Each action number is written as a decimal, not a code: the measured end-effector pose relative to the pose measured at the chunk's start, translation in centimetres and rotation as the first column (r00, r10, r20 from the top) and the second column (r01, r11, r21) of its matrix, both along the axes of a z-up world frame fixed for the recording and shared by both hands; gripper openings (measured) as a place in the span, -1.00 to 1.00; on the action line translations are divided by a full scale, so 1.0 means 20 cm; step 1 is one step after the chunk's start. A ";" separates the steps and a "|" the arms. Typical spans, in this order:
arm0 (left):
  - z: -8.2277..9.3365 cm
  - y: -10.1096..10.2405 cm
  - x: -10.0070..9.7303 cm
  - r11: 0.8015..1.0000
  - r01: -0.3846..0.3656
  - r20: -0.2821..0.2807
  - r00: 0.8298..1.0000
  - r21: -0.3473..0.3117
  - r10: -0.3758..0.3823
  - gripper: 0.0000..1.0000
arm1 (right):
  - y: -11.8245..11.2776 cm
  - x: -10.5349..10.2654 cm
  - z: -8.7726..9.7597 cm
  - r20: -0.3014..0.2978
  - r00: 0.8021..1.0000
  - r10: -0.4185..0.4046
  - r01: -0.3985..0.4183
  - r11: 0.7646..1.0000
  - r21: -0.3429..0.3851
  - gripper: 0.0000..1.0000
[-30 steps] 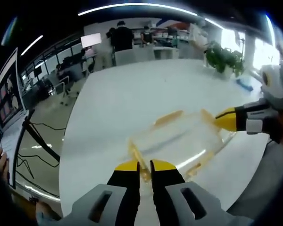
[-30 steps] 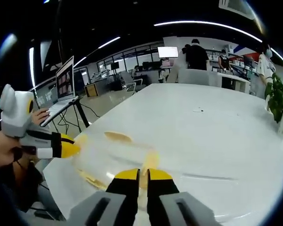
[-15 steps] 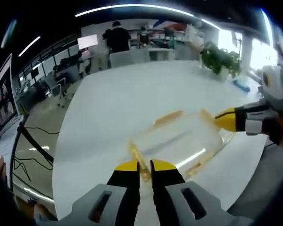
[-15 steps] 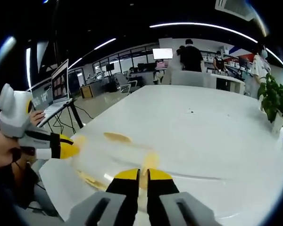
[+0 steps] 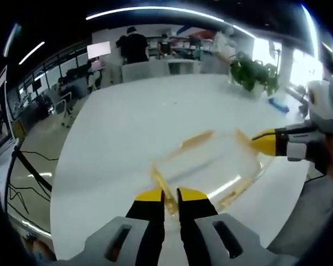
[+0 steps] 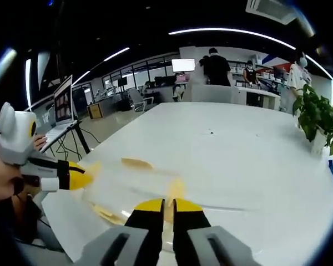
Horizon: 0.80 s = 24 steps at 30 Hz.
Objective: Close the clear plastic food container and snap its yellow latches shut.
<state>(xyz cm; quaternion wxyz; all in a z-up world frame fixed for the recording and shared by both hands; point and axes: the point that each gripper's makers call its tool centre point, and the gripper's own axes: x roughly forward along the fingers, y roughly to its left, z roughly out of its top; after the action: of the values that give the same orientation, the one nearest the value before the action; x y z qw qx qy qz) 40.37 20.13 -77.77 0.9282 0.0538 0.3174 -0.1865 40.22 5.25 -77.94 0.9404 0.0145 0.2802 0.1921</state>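
Note:
The clear plastic container (image 5: 211, 160) lies over the white table, lid on, with yellow latches along its edges. My left gripper (image 5: 169, 195) is shut on the yellow latch (image 5: 160, 182) at the container's near end. My right gripper (image 5: 260, 143) comes in from the right and meets the opposite end. In the right gripper view, the right gripper (image 6: 167, 205) is shut on a yellow latch (image 6: 177, 189) of the container (image 6: 139, 185). The left gripper (image 6: 83, 175) holds the far left end there. Another latch (image 6: 136, 163) lies flat along the far side.
The large white table (image 5: 133, 111) stretches away from the container. A potted plant (image 5: 254, 75) and a small blue object (image 5: 278, 103) stand near its far right edge. A laptop (image 6: 62, 102) on a stand is beside the table. People stand at desks in the background.
Both views have swung a little across the room, so the background has shifted. The container, its latches and both grippers keep the same hold and position relative to each other.

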 end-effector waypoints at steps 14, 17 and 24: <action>-0.01 -0.18 0.00 0.999 0.037 -0.006 0.999 -0.033 -0.038 -0.90 | -0.19 0.00 -0.01 -0.006 0.998 -0.063 0.063 0.998 -0.003 -0.99; -0.01 -0.23 0.01 0.998 0.040 -0.003 0.999 -0.043 -0.040 -0.90 | -0.23 -0.01 -0.01 -0.004 0.997 -0.075 0.075 0.997 -0.008 -0.99; 0.01 -0.31 0.01 0.996 0.044 0.002 0.999 -0.073 -0.044 -0.90 | -0.31 -0.01 0.00 -0.003 0.995 -0.103 0.103 0.995 -0.010 -0.99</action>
<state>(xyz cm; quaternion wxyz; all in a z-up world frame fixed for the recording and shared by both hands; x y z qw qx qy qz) 40.65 13.96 -77.66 0.9253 0.0268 0.3089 -0.2182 39.96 -1.04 -78.00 0.9486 0.0247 0.2817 0.1421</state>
